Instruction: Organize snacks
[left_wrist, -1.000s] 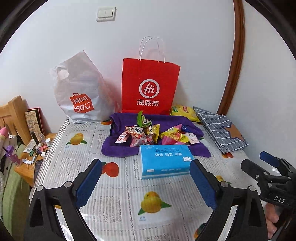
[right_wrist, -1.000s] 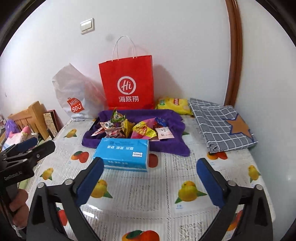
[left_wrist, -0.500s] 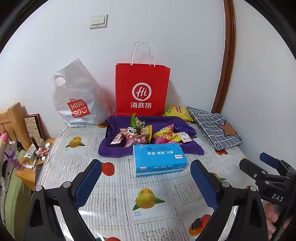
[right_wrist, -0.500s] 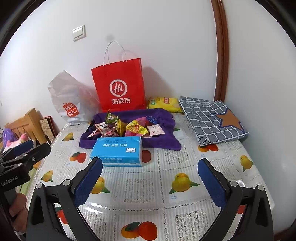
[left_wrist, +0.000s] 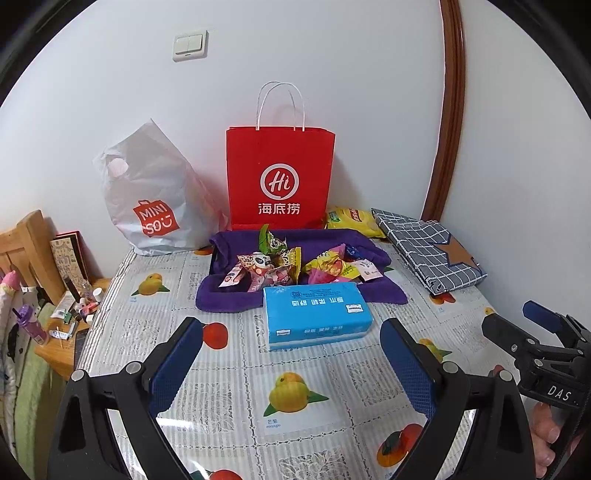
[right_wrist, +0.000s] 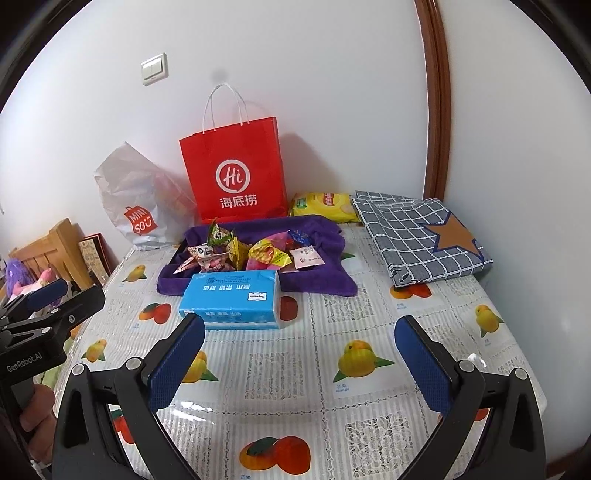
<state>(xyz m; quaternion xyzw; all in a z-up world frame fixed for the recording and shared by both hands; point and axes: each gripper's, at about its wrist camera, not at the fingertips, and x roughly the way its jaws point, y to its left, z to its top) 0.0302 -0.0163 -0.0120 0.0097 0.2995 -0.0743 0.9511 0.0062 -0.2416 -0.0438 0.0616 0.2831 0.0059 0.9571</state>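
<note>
Overhead, both grippers hung wide open and empty above the table: left gripper, right gripper. Snacks lay heaped on a purple cloth, apparently over a tray, just behind a tissue pack and before a red bag.

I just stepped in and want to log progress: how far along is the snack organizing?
Nothing looks done yet. The snacks lie in a loose pile on the purple towel, behind the blue tissue pack. Nothing is in hand: the left hand-held gripper and the right hand-held gripper are both open and empty above the table. All the sorting remains; the yellow chip bag beside the red bag is also untouched.
</note>
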